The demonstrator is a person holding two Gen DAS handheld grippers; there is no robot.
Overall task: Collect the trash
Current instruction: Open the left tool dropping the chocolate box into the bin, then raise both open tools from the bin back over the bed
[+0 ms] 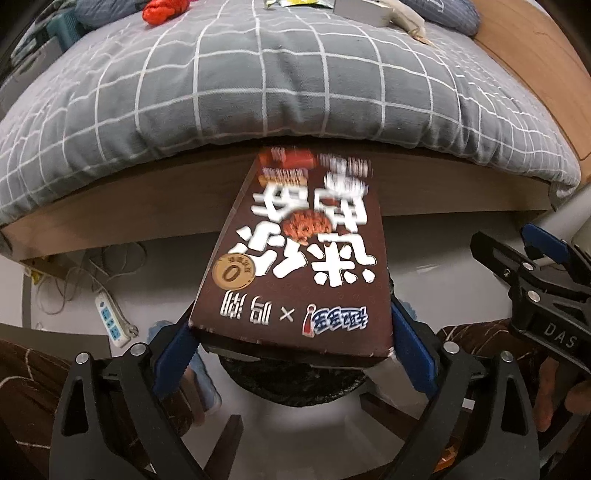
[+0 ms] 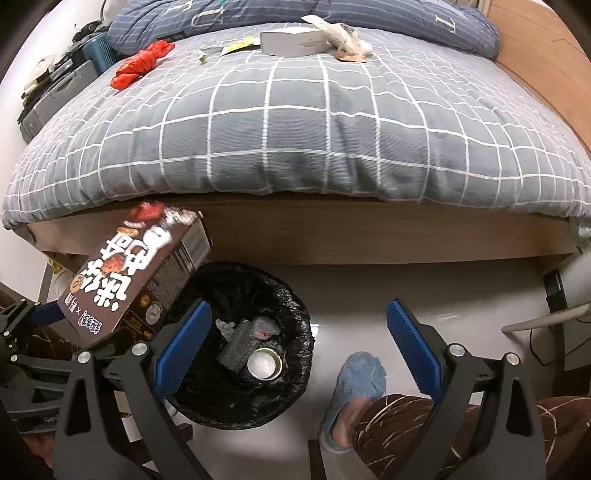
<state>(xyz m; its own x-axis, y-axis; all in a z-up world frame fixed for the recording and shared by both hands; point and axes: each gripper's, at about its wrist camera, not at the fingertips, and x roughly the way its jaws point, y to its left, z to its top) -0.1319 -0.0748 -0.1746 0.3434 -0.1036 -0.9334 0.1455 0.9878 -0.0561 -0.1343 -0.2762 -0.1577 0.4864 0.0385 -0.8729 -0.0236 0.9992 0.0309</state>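
Here, a brown snack box [image 1: 295, 266] with bold white lettering, clamped between left gripper [image 1: 291, 354] fingers; right gripper [image 2: 295, 354] fingers spread, empty.

Glossy cardboard snack box [image 1: 295, 254], crinkled black plastic bin liner [image 2: 295, 314], soft checked cloth quilt [image 2: 295, 129], shiny metal can [image 2: 264, 363]

dark brown cardboard snack box [image 1: 295, 266]: big white Chinese letters, a white "×" near its low edge, a "0" on a round gold badge | black plastic clamp of the other gripper [image 1: 554, 332]: white letters "DAS" | blue striped pillow [image 2: 443, 22]: a big "T"
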